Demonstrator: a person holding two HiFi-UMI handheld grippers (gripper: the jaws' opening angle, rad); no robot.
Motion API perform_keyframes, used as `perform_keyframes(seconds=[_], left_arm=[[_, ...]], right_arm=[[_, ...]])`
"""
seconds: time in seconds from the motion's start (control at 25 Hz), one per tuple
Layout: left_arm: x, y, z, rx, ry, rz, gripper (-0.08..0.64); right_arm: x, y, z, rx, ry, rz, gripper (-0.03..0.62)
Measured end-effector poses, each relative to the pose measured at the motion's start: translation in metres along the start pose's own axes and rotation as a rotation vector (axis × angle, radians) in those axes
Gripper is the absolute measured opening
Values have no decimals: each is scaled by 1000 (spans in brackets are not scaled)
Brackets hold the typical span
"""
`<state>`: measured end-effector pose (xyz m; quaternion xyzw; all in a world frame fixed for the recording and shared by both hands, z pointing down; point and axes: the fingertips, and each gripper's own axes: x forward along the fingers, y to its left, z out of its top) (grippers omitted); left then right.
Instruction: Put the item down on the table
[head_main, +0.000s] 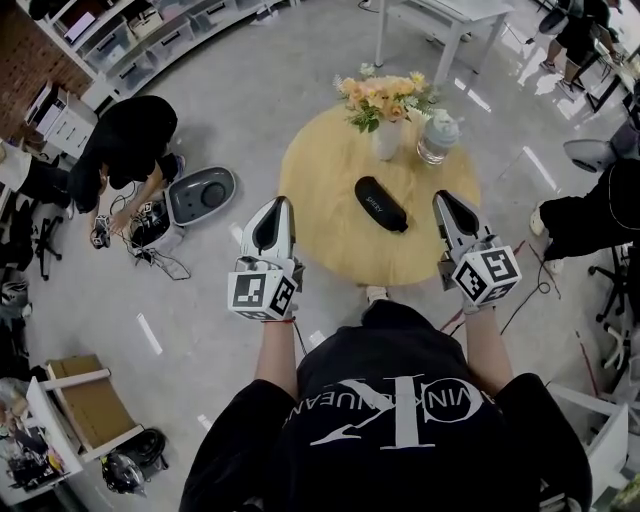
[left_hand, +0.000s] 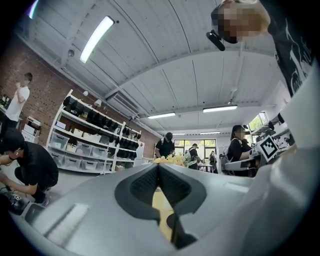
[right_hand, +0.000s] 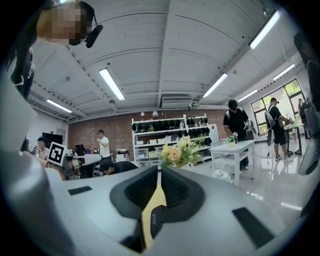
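Black case (head_main: 381, 203) lies flat on the round wooden table (head_main: 320, 190).

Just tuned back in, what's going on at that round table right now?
A person stands at the round wooden table with tongs in each hand. The left tongs and right tongs are both shut and empty, held near the table's near edge. The black case lies flat on the tabletop between them, touched by neither. A vase of flowers and a jar stand behind it.
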<state>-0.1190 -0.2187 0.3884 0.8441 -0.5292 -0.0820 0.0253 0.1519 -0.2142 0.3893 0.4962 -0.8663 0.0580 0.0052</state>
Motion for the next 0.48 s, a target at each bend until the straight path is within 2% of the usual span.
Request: perform_keyframes(seconds=[0.48], left_arm=[[2,2,-4,-1,-2,19,12]], right_arm=[[2,-5,-2,2,1,2,34]])
